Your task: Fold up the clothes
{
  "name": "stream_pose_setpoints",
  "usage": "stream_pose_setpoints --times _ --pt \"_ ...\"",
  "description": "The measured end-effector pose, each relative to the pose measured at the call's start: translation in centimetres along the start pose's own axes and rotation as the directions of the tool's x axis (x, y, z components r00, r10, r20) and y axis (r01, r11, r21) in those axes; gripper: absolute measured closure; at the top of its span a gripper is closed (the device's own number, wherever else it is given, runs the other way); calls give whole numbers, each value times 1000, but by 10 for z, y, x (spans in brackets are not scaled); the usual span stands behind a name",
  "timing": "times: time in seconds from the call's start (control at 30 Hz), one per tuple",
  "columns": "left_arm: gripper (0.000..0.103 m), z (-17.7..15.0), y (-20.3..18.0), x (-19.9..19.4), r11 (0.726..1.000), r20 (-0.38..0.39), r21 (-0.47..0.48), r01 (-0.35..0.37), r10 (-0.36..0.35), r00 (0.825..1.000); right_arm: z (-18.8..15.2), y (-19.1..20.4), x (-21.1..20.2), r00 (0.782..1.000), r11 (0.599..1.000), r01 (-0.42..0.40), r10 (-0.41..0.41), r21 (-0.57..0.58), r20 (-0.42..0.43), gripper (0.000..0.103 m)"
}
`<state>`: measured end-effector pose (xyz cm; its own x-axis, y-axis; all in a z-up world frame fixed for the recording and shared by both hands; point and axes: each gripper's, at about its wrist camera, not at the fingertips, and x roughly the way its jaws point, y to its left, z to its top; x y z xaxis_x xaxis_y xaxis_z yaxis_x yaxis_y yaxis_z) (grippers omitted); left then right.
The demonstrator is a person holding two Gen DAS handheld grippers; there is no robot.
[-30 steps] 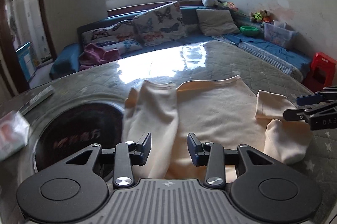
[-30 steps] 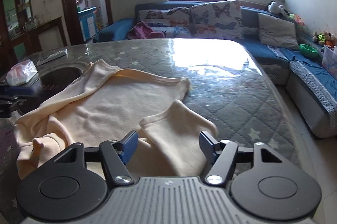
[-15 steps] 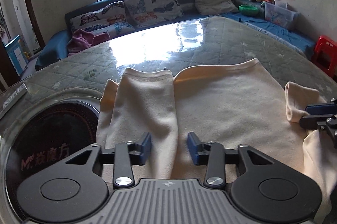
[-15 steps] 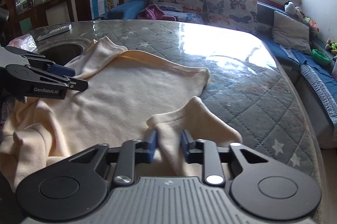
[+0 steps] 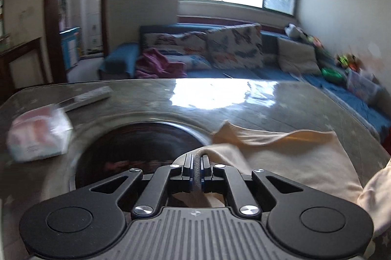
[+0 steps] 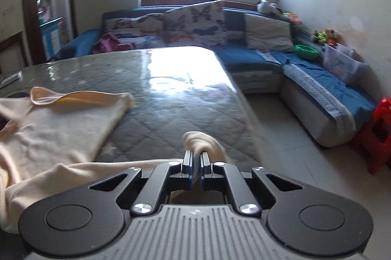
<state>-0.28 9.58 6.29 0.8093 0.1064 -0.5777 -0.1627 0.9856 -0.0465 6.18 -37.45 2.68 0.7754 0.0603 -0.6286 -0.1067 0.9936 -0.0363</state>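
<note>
I have both tools pinched on the cream garment (image 6: 58,135): left tool (image 5: 196,168) and right tool (image 6: 194,168); its body lies at ten o'clock of the right.

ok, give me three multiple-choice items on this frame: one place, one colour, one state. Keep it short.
1. Where is the tissue pack?
A. on the table, left of the dark round inset
B. on the sofa
C. on the stool

2. What colour is the garment?
A. blue
B. cream
C. red

3. What state are the tools in?
A. both open
B. one open
C. both shut on cloth

Key:
1 A: left wrist view shows it beside the inset.
2 B: pale cream in both views.
3 C: left tool and right tool each pinch the garment.
</note>
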Motion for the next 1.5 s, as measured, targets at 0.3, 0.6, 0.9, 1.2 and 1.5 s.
stream_pose_setpoints --times 0.3,0.6,0.9,1.2,1.5 --pt "96 -55 71 -35 976 -93 -124 -179 168 981 -30 -22 12 996 998 53 -50 46 -75 99" --pt "80 -52 64 -50 987 -38 -71 -147 144 989 -28 -23 7 997 993 20 -12 116 -74 90" --pt "59 -47 48 -16 990 -31 71 -122 125 992 -27 -6 13 996 997 -14 21 74 -88 71" --pt "100 -38 73 1 967 -7 -8 -254 254 967 -21 -5 23 996 998 -9 15 59 -93 66" --pt "98 -57 137 -13 880 -126 -195 -433 416 901 -17 -4 27 997 998 12 -7 62 -82 65"
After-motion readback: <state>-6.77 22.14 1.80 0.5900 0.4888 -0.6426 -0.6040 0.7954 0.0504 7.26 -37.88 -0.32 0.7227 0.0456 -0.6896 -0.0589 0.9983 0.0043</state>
